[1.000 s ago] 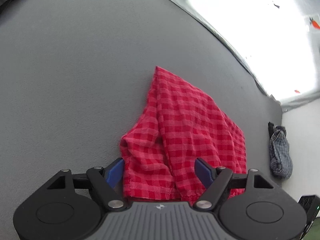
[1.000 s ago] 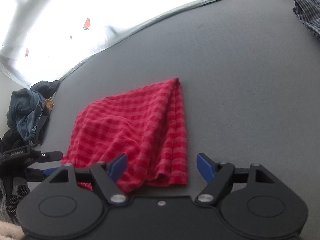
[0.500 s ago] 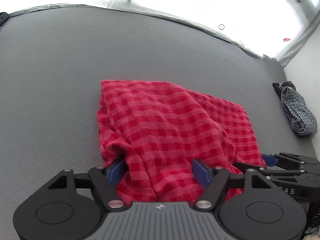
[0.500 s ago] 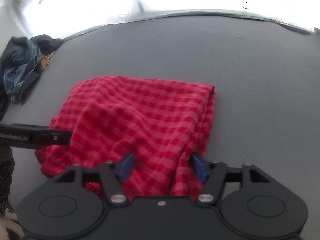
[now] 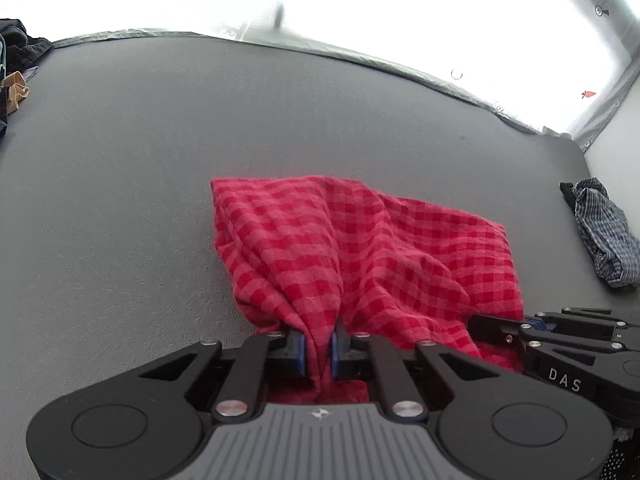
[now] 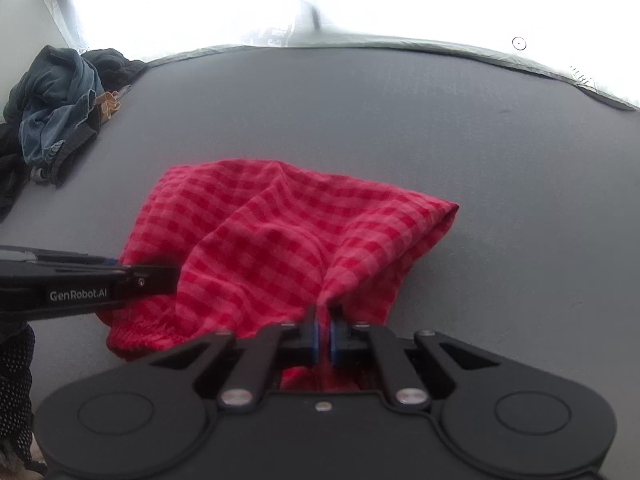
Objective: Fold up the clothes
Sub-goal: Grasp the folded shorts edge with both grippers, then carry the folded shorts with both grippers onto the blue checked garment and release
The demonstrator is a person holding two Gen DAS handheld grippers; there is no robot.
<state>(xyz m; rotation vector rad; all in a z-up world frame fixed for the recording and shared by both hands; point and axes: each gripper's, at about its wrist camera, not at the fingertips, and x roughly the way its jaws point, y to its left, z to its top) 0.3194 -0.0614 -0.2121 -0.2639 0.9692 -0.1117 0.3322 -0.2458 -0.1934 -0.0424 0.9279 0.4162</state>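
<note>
A red checked garment (image 5: 360, 252) lies folded on the grey surface (image 5: 140, 184); it also shows in the right wrist view (image 6: 280, 240). My left gripper (image 5: 319, 350) is shut on its near left edge, the cloth bunched between the blue pads. My right gripper (image 6: 322, 338) is shut on its near right edge. The pinched edges rise off the surface. The right gripper shows at the right of the left wrist view (image 5: 520, 330), and the left gripper at the left of the right wrist view (image 6: 160, 278).
A pile of dark and blue denim clothes (image 6: 60, 104) lies at the far left edge of the surface. A folded blue checked garment (image 5: 604, 236) lies at the right edge. A bright sheet with fruit prints (image 5: 360, 20) runs behind the surface.
Both grippers were open around the garment's near edge and have closed on it. The near edge now bunches and lifts.
</note>
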